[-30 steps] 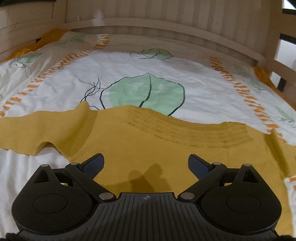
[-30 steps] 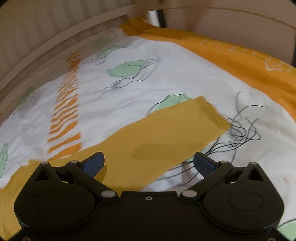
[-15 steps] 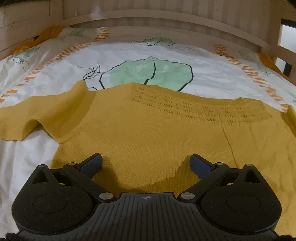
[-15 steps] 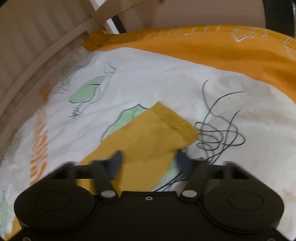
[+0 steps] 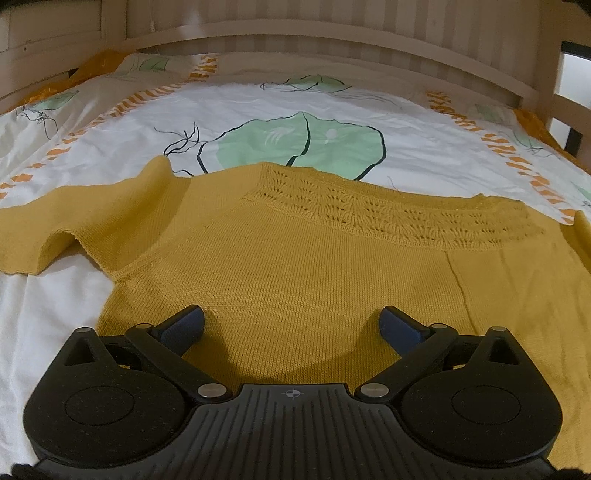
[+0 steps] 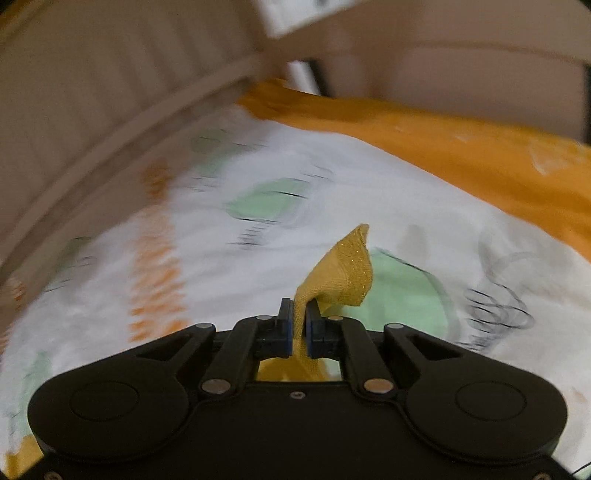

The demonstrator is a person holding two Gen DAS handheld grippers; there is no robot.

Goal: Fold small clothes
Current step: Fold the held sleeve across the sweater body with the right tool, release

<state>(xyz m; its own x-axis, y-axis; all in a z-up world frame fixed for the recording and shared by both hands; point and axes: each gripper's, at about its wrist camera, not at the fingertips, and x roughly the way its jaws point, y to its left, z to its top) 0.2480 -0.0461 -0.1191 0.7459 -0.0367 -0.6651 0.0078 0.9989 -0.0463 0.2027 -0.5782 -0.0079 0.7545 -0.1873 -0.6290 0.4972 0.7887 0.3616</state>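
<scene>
A mustard-yellow knitted sweater (image 5: 314, 258) lies spread flat on the bed, its lacy neckline at the far side and one sleeve (image 5: 55, 229) stretched out to the left. My left gripper (image 5: 291, 325) is open, low over the sweater's body with both fingers apart above the knit. My right gripper (image 6: 300, 325) is shut on the end of the other sleeve (image 6: 343, 273); the cuff sticks up bunched between the pads, lifted off the sheet.
The bed sheet (image 5: 258, 110) is white with green leaf prints and orange striped bands. A wooden slatted headboard (image 5: 295, 22) runs along the far side. An orange blanket (image 6: 461, 147) lies along the bed's right edge.
My right gripper closed on the sleeve end and lifted it while swinging; its view is blurred. My left gripper moved forward and lower over the sweater, still open.
</scene>
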